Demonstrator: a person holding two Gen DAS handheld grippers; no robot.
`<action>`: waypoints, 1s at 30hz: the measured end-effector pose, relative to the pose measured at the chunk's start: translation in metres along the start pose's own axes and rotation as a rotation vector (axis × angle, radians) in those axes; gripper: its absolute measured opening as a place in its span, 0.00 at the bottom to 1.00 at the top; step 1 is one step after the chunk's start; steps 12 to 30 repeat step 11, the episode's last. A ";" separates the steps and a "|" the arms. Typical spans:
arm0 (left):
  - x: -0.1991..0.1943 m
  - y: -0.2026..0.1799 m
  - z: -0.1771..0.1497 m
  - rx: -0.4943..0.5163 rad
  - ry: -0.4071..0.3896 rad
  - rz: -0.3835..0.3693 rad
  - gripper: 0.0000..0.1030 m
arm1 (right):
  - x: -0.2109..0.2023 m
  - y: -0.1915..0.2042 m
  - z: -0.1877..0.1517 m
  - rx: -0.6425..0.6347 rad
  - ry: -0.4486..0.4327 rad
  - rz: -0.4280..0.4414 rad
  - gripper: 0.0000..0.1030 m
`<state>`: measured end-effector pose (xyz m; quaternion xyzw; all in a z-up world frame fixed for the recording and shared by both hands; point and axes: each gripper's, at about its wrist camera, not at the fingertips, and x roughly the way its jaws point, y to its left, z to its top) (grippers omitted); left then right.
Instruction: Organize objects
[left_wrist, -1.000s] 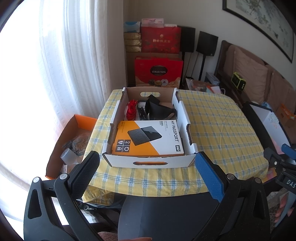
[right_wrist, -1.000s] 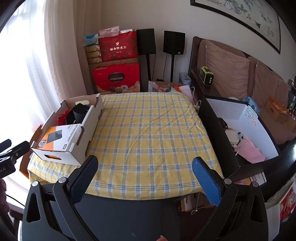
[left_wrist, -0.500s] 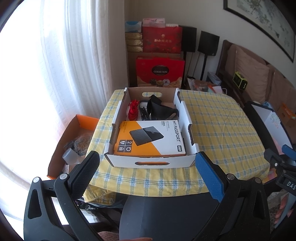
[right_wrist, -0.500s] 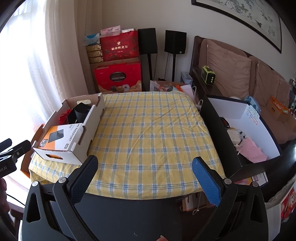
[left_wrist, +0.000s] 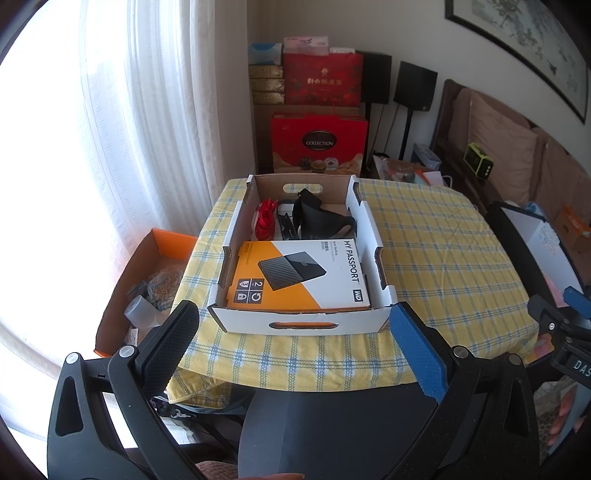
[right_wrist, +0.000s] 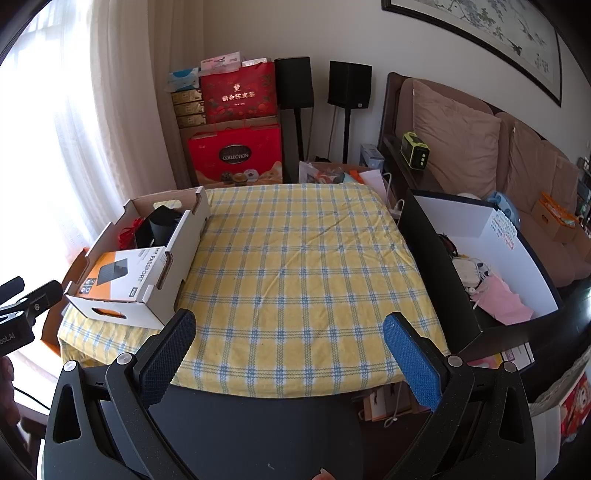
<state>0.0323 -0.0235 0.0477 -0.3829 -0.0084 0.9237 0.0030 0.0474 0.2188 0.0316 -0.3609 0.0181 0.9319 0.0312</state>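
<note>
I see the cardboard tray (left_wrist: 303, 325) sitting at the near left corner of the worktop (left_wrist: 436, 258), its long axis running away from me toward the stacked red gift boxes (left_wrist: 319, 142). Inside it, the WD My Passport box (left_wrist: 299, 275) lies flat in the near half, its printed title running along the tray's length on the right side. Behind it sit a coil of red cable (left_wrist: 265, 221) and a black pouch (left_wrist: 321, 221), touching each other's neighbourhood at the far end.

My left gripper (left_wrist: 295, 343) hovers just short of the tray's near wall, fingers spread wide and holding nothing. My right gripper (right_wrist: 288, 350) hangs over the bare checked cloth, fingers equally spread and empty.

An orange box (left_wrist: 147, 280) of clutter stands on the floor left of the worktop; a black-walled bin (right_wrist: 480, 266) stands to the right.
</note>
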 end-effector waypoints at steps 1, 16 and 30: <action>0.000 0.000 0.000 0.001 -0.001 0.001 1.00 | 0.000 0.000 0.000 0.000 0.000 0.000 0.99; -0.001 -0.001 0.000 0.004 -0.004 0.006 1.00 | 0.000 0.000 0.000 -0.001 0.000 0.000 0.99; -0.001 -0.001 0.000 0.004 -0.004 0.006 1.00 | 0.000 0.000 0.000 -0.001 0.000 0.000 0.99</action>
